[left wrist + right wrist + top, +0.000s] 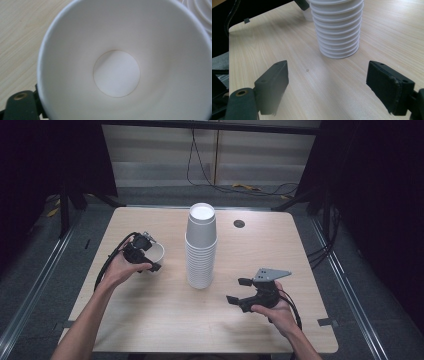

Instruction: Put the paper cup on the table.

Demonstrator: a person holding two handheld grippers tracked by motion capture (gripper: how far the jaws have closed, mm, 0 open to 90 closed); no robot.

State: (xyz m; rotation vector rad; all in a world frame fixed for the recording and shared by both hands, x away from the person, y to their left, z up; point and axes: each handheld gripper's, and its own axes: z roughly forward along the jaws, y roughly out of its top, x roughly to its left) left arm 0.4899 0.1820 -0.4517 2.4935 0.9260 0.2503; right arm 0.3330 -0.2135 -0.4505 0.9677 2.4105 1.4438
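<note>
Left tongs point(150, 259) clamped on the rim of a single white paper cup point(156, 253), cup tipped sideways, long axis near level, mouth facing those tongs, right tongs point(239, 290) wide open and empty, stack of cups point(201, 247) upright between both on the surface point(150, 320)

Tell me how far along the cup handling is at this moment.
Done: one single cup sits apart from the stack of cups. In hand: the left gripper grips that cup's rim. Left: the tall stack remains; the right gripper waits open near its base.
</note>
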